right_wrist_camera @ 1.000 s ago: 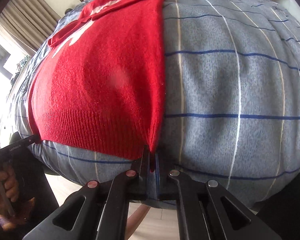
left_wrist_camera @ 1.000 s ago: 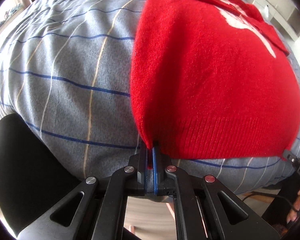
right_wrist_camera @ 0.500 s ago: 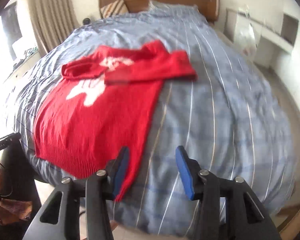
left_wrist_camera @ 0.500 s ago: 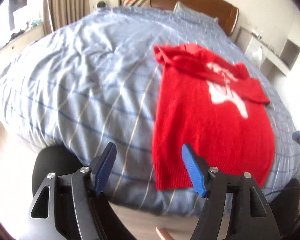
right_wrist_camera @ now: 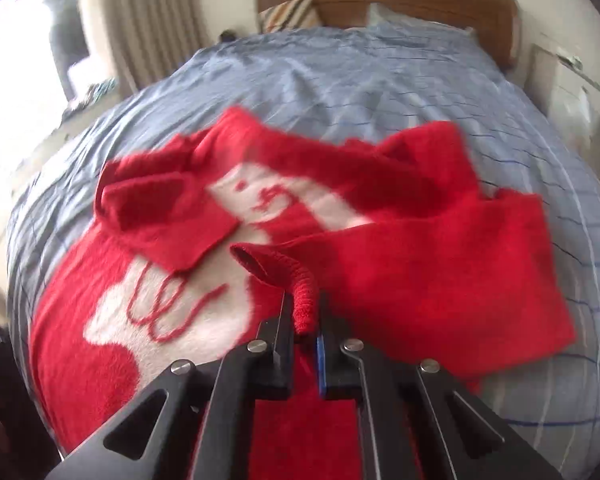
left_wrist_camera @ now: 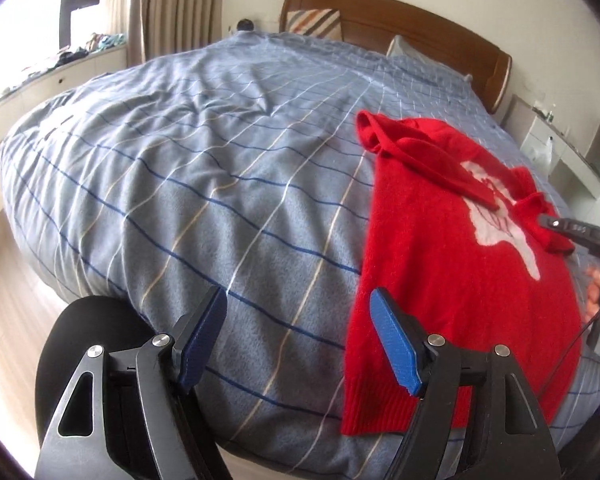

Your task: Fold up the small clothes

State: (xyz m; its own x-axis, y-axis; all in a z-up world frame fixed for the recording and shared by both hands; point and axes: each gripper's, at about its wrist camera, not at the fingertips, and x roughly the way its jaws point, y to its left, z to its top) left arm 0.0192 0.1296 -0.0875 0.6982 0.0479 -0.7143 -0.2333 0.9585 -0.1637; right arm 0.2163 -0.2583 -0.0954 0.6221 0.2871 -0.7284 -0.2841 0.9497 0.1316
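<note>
Now the sleeve cuff (right_wrist_camera: 300, 300) of the red sweater (right_wrist_camera: 440, 280) is pinched by the right gripper (right_wrist_camera: 302, 322); its sleeve runs far-right; the left gripper (left_wrist_camera: 300, 340) is held wide apart, empty, near the hem.

Bed (left_wrist_camera: 204, 216) w/ blue striped duvet; wooden headboard (left_wrist_camera: 420, 28) at far end, striped pillow (left_wrist_camera: 314, 26) against it; curtains (left_wrist_camera: 172, 4) left of headboard.

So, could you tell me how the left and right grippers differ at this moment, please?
The left gripper stands open with nothing between its blue pads; the right gripper is shut on a ribbed cuff of the red sweater. The left gripper hangs at the bed's near edge beside the sweater's hem; the right is over the sweater's sleeves. Both are black with blue pads.
</note>
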